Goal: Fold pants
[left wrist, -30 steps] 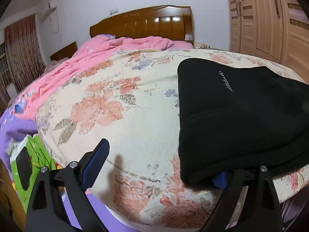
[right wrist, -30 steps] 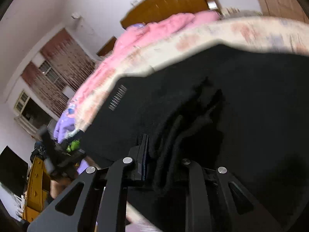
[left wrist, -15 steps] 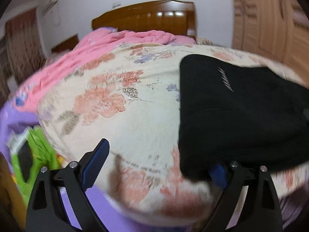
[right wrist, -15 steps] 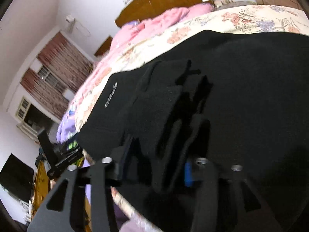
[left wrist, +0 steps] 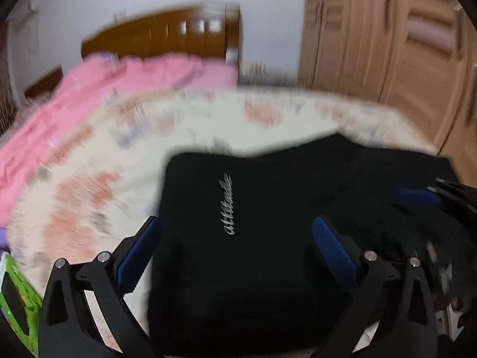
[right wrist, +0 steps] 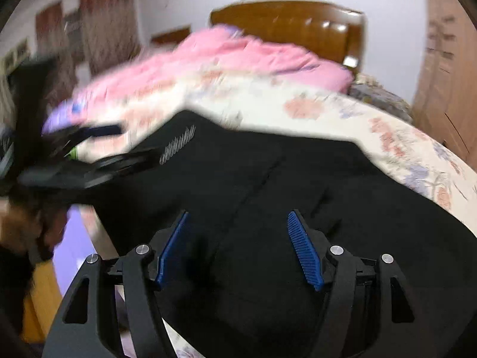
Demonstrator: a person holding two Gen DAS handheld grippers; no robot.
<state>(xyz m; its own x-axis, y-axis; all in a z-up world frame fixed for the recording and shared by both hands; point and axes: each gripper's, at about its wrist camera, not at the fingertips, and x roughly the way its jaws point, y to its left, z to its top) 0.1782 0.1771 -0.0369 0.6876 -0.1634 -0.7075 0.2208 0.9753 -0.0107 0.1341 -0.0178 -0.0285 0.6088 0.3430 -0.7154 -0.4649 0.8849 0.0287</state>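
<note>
The black pants (left wrist: 268, 208) lie folded flat on the floral bedspread (left wrist: 89, 179), a silver logo (left wrist: 228, 204) facing up. They also fill the lower half of the right wrist view (right wrist: 283, 194). My left gripper (left wrist: 235, 238) is open and hovers over the pants' left part, near the logo. My right gripper (right wrist: 238, 232) is open and empty over the pants' front edge. The left gripper shows blurred at the left of the right wrist view (right wrist: 98, 146); the right gripper shows at the right edge of the left wrist view (left wrist: 432, 197).
A pink quilt (left wrist: 104, 89) lies bunched at the head of the bed by the wooden headboard (left wrist: 167, 35). A wooden wardrobe (left wrist: 387, 44) stands to the right. A green object (left wrist: 15, 298) sits off the bed's left edge.
My right gripper has let go of the bunched pants fabric and opened. My left gripper has moved right, from beside the pants to over them. Both views are blurred from motion.
</note>
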